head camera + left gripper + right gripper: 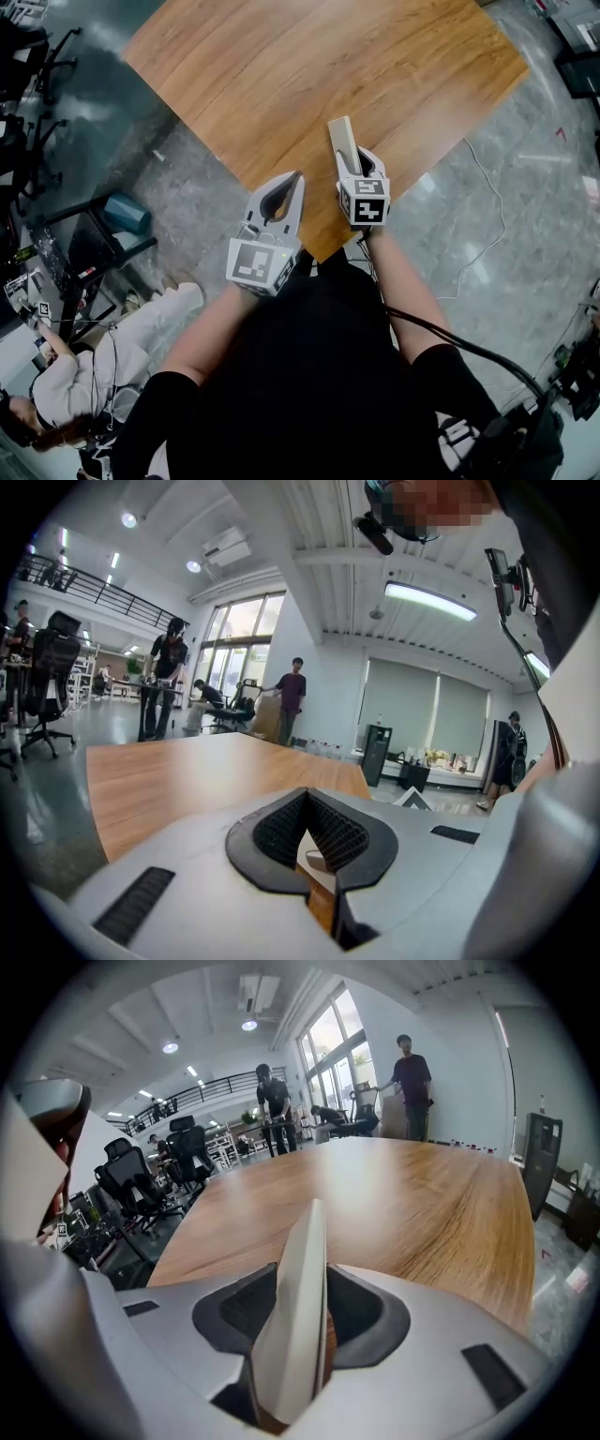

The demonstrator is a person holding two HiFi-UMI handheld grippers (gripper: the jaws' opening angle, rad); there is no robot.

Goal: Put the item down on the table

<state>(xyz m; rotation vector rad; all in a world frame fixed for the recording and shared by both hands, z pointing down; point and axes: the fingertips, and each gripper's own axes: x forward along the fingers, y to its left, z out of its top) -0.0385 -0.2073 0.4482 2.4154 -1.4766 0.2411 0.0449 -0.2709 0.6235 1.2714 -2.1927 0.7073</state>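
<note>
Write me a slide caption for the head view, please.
The right gripper holds a pale bar at the table's near corner; the left gripper is shut, empty.

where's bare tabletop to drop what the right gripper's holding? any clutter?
The whole wooden table shows bare: open wood runs from the right gripper and its pale flat item out to the far edges. The only tight spot is the near corner, where the left gripper hovers beside the right.
</note>
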